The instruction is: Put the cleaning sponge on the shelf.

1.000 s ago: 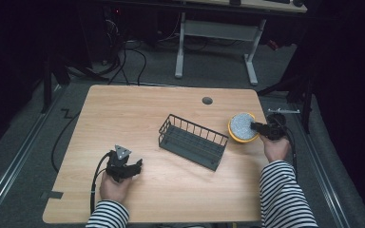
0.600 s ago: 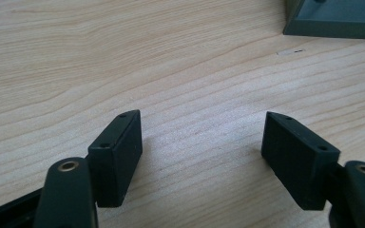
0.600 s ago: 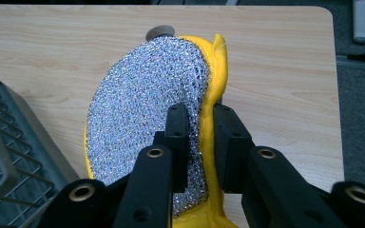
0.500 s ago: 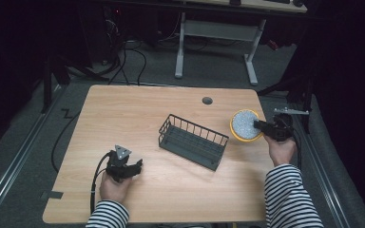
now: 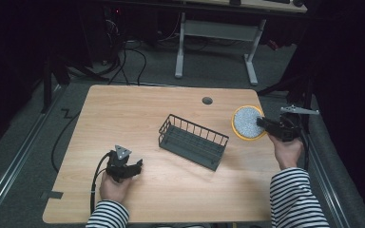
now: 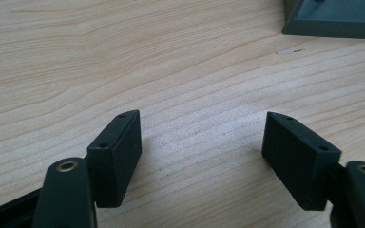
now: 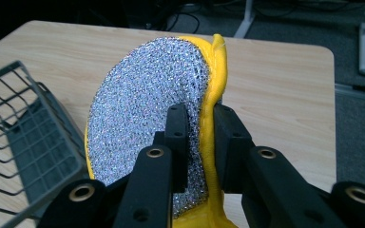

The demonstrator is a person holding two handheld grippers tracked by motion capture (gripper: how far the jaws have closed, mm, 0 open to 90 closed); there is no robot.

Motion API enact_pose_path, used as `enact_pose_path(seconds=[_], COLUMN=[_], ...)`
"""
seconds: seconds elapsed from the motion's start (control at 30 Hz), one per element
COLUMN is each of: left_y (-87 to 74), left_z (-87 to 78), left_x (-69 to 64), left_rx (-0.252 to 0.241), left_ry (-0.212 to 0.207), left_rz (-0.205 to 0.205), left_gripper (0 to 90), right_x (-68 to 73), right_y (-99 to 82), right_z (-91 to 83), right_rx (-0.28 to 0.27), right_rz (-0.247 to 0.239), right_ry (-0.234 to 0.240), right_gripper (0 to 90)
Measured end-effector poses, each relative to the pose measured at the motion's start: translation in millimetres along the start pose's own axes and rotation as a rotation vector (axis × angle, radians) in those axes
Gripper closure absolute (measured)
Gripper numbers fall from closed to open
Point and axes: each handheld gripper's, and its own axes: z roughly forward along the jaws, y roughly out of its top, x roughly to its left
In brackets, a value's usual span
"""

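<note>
A round yellow sponge with a silver mesh face hangs above the table's right edge. My right gripper is shut on its rim, one jaw on the mesh face and the other on the yellow back. A dark wire basket stands in the middle of the table, left of the sponge. Near the front left of the table my left gripper rests low over bare wood, open, with nothing between its jaws. A corner of the basket shows at the top right of the left gripper view.
The wooden table has a round cable hole near its far edge. A cable trails from the left gripper. Beyond the table stand desk legs and loose cables on a dark floor.
My right gripper has risen with the sponge, lifting it off the table and a little to the right. The left gripper has stayed where it was.
</note>
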Motion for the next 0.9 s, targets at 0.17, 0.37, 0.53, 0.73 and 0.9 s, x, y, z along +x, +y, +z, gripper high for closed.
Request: enact_pose_path(seconds=[0.17, 0.37, 0.53, 0.73, 0.9], left_y=[0.0, 0.0, 0.0, 0.1, 0.1], left_z=[0.0, 0.1, 0.0, 0.1, 0.1], left_x=[0.0, 0.0, 0.0, -0.1, -0.1], left_rx=[0.000, 0.001, 0.002, 0.002, 0.003], left_ry=[-0.001, -0.002, -0.003, -0.004, -0.004], left_rz=[0.001, 0.002, 0.003, 0.005, 0.005], left_gripper=[29.7, 29.4, 29.2, 28.7, 28.6], right_x=[10.2, 28.4, 42.5, 58.6, 70.8], right_y=[5.1, 13.5, 21.3, 26.4, 28.6], right_z=[-7.0, -12.6, -14.6, -10.4, -1.1], right_rx=[-0.017, -0.022, -0.027, -0.024, -0.012], right_rz=[-0.027, -0.072, -0.110, -0.140, -0.154], right_ry=[0.026, 0.067, 0.098, 0.140, 0.170], right_gripper=[77.9, 77.8, 77.8, 77.7, 77.7])
